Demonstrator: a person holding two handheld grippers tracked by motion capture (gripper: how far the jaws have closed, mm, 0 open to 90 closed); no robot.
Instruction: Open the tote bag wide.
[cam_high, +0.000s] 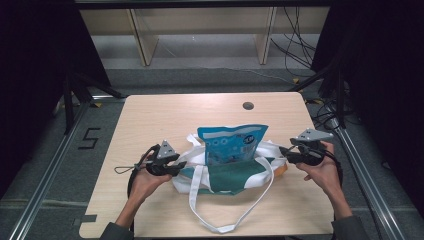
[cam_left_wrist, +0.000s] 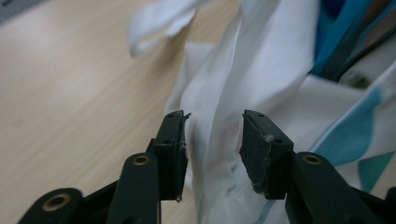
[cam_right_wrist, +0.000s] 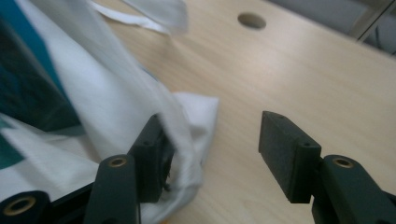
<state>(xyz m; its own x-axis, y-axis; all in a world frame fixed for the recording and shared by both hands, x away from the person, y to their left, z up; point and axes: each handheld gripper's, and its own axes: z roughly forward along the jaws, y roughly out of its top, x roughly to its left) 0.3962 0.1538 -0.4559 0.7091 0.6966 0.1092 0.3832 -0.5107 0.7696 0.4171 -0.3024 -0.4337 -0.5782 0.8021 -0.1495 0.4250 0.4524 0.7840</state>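
Overhead, a blue pouch (cam_high: 231, 143) was seen standing in a tote (cam_high: 227, 172) mid-table, flanked by both grippers. The left gripper (cam_left_wrist: 212, 140) was parted around white cloth; the right gripper (cam_right_wrist: 215, 154) gaped, cloth draped on one jaw. Release seemed underway; withdrawal was judged next

This looks like a lab: a wooden table (cam_high: 150, 120) stands between metal rails (cam_high: 45, 170), with loose cables (cam_high: 295, 45) and dark curtains (cam_high: 30, 60) beyond the grippers.

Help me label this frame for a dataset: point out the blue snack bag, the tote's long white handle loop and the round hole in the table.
blue snack bag (cam_high: 231, 144), high view, its printed front.
white handle loop (cam_high: 220, 228), high view, bottom of the loop.
round hole (cam_high: 248, 105), high view, its middle.
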